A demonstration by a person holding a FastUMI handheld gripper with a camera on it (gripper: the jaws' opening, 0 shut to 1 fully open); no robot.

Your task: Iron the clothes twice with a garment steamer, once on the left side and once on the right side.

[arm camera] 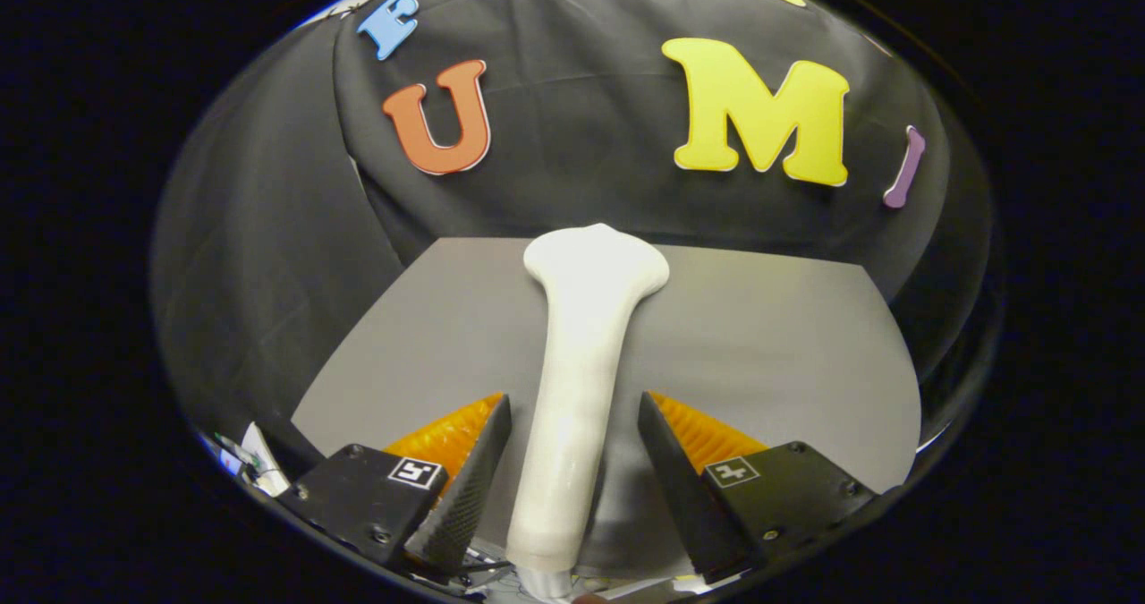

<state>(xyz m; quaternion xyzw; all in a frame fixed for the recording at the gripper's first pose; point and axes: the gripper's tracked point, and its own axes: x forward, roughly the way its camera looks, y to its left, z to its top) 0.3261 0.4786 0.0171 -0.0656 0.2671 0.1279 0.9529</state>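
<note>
The gripper (572,443) is standing with its fingers wide open, gripping nothing, on either side of the white garment steamer (581,362) lying at lower centre on the grey table (778,336), so pickup seems in hand, calling for closing on its handle.
</note>
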